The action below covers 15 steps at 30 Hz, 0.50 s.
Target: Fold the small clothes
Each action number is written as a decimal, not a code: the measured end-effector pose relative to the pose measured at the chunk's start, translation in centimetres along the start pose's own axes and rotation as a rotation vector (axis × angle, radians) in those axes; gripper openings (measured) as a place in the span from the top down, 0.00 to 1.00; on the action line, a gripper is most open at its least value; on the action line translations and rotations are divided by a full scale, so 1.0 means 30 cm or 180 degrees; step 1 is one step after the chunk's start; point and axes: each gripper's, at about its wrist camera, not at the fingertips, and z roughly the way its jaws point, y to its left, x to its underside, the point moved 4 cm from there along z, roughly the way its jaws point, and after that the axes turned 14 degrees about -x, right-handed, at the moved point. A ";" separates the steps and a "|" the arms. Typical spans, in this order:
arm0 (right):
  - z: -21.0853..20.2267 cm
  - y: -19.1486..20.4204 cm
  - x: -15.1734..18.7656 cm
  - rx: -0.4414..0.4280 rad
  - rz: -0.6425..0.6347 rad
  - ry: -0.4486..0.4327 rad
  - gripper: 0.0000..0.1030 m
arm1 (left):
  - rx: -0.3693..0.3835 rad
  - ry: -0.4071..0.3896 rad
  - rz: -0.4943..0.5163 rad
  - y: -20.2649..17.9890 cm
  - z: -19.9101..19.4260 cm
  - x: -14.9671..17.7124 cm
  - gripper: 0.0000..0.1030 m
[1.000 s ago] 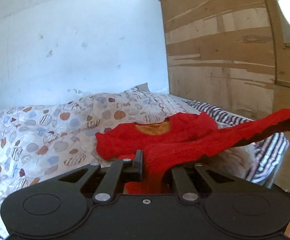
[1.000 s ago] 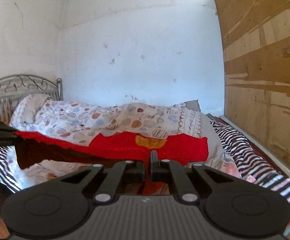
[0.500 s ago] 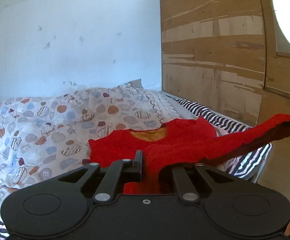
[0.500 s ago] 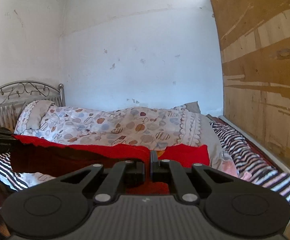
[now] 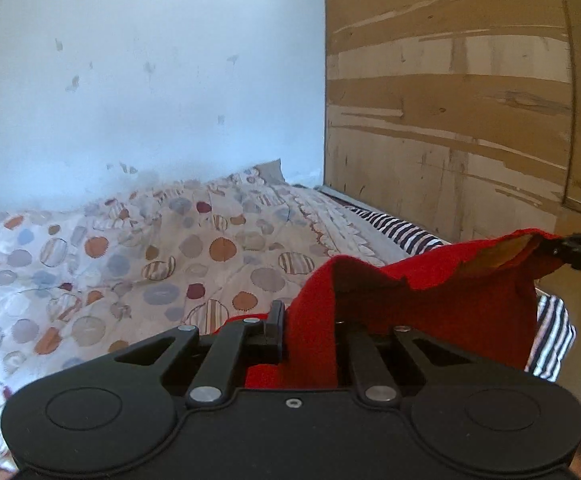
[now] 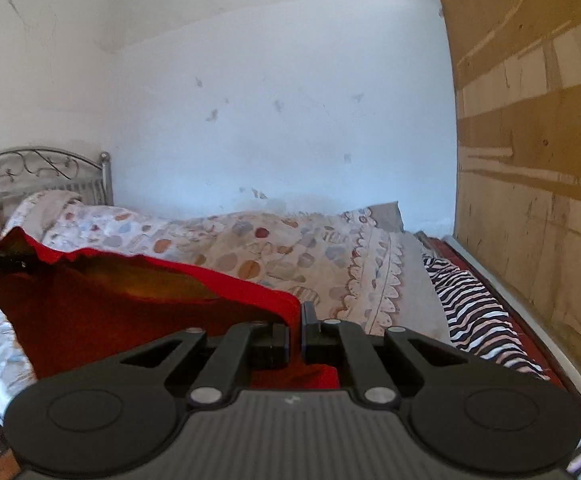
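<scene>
**Red garment stretched between two grippers above the bed**

Over the near edge of the bed, the red garment (image 5: 422,308) hangs in the air with its long axis running left to right, pulled between the two grippers and sagging below its top edge (an orange-yellow inner face shows inside the fold). The left gripper (image 5: 310,332) points forward toward the far wall, its fingers pressed onto a bunch of the red cloth; the right gripper's tip shows at the far right of that view. The right gripper (image 6: 295,334) also points forward, fingers nearly together with the garment's corner pinched between them. Beyond lies a spotted quilt (image 6: 274,256), a striped sheet (image 6: 466,304) to the right, and a wooden panel (image 5: 450,112) beside the bed.
</scene>
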 end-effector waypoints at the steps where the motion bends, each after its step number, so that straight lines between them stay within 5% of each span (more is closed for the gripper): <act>1: 0.053 -0.030 -0.003 0.0002 0.0019 0.0033 0.94 | 0.0001 0.0044 0.0004 0.003 0.049 -0.015 0.90; 6: 0.276 -0.159 0.024 0.0005 0.0107 0.0248 0.94 | -0.0030 0.0343 -0.0041 0.032 0.343 -0.042 0.90; 15: 0.593 -0.339 0.162 0.0062 0.0330 0.0587 0.94 | 0.0011 0.0800 -0.0141 0.050 0.754 0.076 0.90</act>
